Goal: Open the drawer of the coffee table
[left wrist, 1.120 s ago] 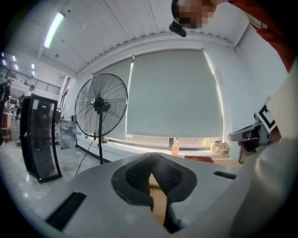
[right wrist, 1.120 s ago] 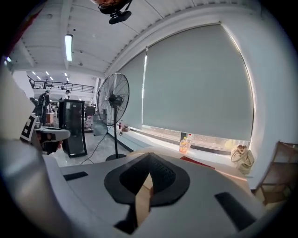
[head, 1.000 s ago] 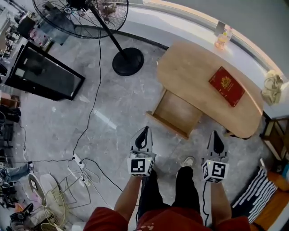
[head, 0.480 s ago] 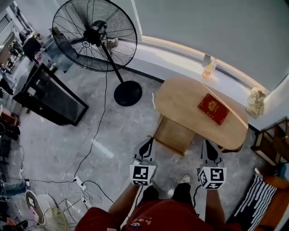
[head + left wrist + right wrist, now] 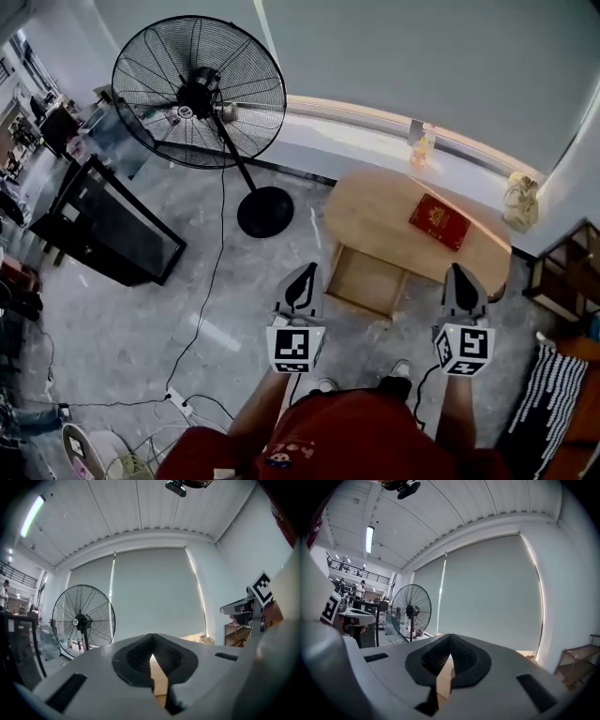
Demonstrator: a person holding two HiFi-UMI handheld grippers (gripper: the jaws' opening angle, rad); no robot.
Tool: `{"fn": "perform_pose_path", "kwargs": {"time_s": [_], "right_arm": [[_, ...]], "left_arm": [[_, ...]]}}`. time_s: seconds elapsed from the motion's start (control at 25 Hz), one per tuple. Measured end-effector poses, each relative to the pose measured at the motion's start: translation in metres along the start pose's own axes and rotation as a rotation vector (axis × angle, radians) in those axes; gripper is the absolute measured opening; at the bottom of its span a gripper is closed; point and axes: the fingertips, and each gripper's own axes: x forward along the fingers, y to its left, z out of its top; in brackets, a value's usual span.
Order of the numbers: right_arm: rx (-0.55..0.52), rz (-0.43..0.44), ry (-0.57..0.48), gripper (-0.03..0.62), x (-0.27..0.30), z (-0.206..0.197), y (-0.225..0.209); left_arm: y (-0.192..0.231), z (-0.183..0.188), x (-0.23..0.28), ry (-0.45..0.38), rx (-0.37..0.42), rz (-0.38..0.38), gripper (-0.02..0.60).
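Hanging pinched together and empty, the left gripper and right gripper are flanking the coffee table drawer ahead, apparently already pulled out.

Looks like a lab/studio hall w/ a mock lounge corner: industrial pedestal fan, power strip on stone floor, mezzanine rail, strip light, wooden coffee table
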Motion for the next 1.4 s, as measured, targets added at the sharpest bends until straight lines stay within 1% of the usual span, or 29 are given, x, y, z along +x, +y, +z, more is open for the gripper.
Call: {"fn": "perform_pose_path", "kwargs": {"time_s": [0.12,0.2,0.28,0.32,0.4,0.68,0.84,1.16,1.4], "right_arm": [[-0.006,-0.054,-0.062,-0.005,-0.015,0.016,-0.002],[-0.008,-0.08,-0.103,-0.005,-0.024,0.024,-0.003],[-0.02,-0.101,-0.145,-0.005,-0.035,0.03,-0.004],[-0.026,-0.107,-0.16,-0.005,-0.039,0.031,-0.005],[-0.027,-0.115,-0.17,-0.005,-0.045,0.029,-0.006],[-0.026,-0.112,-0.149,-0.005,-0.056,0.021,-0.002],[-0.027,-0.104,-0.138,-0.005,-0.06,0.017,0.0],[-0.024,-0.108,-0.138,-0.005,-0.06,0.014,-0.004],[-0.027,-0.102,-0.139,-0.005,-0.058,0.014,-0.004]], "left_arm": [[0.002,0.018,-0.014,-0.063,0.065,-0.038,0.006],[0.002,0.028,-0.021,-0.121,0.108,-0.049,0.006],[0.002,0.032,-0.029,-0.162,0.105,-0.051,0.006],[0.001,0.032,-0.033,-0.168,0.098,-0.05,0.006],[0.0,0.031,-0.037,-0.17,0.097,-0.047,0.006],[-0.01,0.031,-0.047,-0.175,0.149,-0.047,0.006],[-0.014,0.037,-0.048,-0.202,0.171,-0.051,0.006],[-0.018,0.034,-0.045,-0.19,0.153,-0.049,0.006],[-0.018,0.031,-0.042,-0.171,0.157,-0.053,0.006]]}}
